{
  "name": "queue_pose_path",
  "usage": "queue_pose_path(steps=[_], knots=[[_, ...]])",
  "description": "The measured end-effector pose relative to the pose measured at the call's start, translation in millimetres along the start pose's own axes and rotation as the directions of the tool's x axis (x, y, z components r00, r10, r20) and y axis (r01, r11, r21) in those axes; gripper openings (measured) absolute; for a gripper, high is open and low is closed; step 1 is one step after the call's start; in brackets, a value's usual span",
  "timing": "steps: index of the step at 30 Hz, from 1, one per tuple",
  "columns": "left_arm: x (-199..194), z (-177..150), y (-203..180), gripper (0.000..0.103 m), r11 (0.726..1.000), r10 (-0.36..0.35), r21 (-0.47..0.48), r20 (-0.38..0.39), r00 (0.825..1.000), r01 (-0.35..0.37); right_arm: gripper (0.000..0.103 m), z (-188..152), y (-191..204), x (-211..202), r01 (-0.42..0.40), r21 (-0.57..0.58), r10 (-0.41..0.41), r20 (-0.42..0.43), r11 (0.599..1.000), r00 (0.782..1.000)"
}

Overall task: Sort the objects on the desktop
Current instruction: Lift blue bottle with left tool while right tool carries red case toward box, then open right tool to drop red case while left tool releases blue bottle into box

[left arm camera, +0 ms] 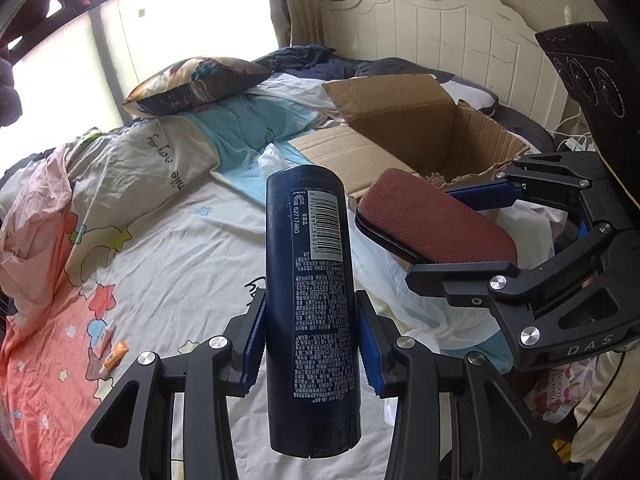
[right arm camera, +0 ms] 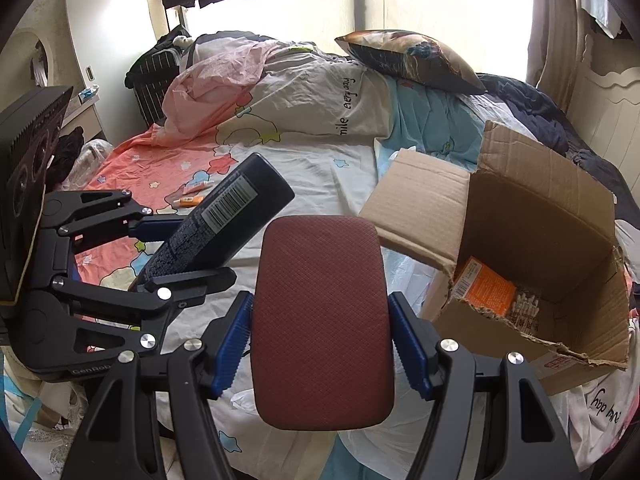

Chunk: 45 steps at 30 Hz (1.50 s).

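Observation:
My left gripper is shut on a dark blue shampoo bottle with a barcode label and holds it above the bed. The bottle also shows in the right wrist view. My right gripper is shut on a maroon textured case and holds it in the air; the case also shows in the left wrist view. An open cardboard box lies on the bed to the right, with an orange packet inside. The box also shows in the left wrist view.
Two small orange tubes lie on the pink star-print sheet. A dark patterned pillow and a crumpled quilt sit farther back. White plastic bags lie by the box. A white headboard stands behind.

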<state>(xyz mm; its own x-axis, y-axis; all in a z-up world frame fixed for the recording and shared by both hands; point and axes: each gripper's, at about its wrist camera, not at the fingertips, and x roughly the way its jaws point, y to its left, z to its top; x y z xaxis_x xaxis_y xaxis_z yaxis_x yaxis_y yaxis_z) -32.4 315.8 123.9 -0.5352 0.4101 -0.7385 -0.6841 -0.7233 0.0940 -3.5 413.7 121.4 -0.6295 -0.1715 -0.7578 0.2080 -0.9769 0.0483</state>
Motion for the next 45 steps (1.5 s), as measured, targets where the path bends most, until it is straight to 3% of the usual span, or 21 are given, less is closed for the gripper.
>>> queue_pose_path(steps=[9,18,27,30,45], knots=[[5,43,-40,0.042,0.996,-0.043,0.080,0.023,0.999,0.041,0.063,0,-45,-20,0.057,0.089,-0.060,0.030,0.994,0.998],[35,69,-64,0.042,0.985,-0.155,0.080,-0.009,0.988,0.155,0.063,-1,-96,-23,0.135,0.172,-0.139,0.011,0.976,0.990],[52,98,-83,0.042,0.974,-0.203,0.102,-0.005,0.979,0.203,0.063,2,-137,-18,0.164,0.233,-0.168,-0.004,0.959,0.986],[60,106,-84,0.042,0.973,-0.209,0.093,-0.009,0.978,0.209,0.063,5,-149,-14,0.220,0.248,-0.223,-0.019,0.943,0.975],[88,127,-86,0.042,0.971,-0.221,0.089,-0.028,0.975,0.223,0.065,10,-204,6,0.320,0.368,-0.308,-0.093,0.873,0.947]])
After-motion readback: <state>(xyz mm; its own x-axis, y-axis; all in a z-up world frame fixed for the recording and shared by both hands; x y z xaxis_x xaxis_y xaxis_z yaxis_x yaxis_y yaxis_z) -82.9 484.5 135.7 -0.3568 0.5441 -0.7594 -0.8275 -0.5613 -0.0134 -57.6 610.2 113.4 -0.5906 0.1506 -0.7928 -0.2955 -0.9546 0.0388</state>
